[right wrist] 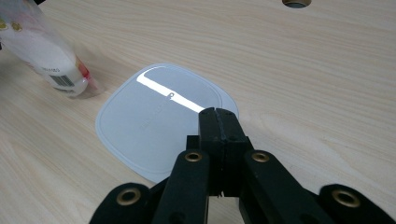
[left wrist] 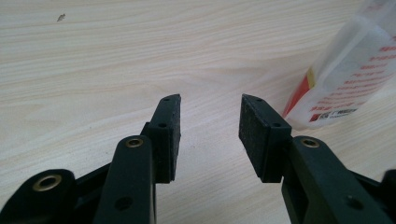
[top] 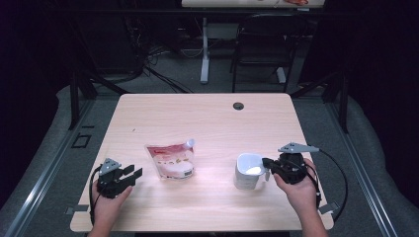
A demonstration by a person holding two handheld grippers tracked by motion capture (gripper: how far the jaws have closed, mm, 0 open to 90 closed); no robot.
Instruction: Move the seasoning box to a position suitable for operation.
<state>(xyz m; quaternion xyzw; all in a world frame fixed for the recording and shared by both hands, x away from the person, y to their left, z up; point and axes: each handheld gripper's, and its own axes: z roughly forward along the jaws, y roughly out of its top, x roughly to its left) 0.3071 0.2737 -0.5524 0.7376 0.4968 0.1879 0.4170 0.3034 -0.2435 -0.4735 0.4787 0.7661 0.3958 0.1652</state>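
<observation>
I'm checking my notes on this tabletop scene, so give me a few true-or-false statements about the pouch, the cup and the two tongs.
1. The left tongs stand open with nothing between them. True.
2. The right tongs are wide open above the white square-mouthed plastic cup. False: they are shut, at the cup's rim.
3. The red-and-white spouted plastic pouch lies between the two tongs on the light wooden table. True.
4. The pouch sits inside the cup. False: it lies on the table, apart from the cup, on its left in the high view.
</observation>
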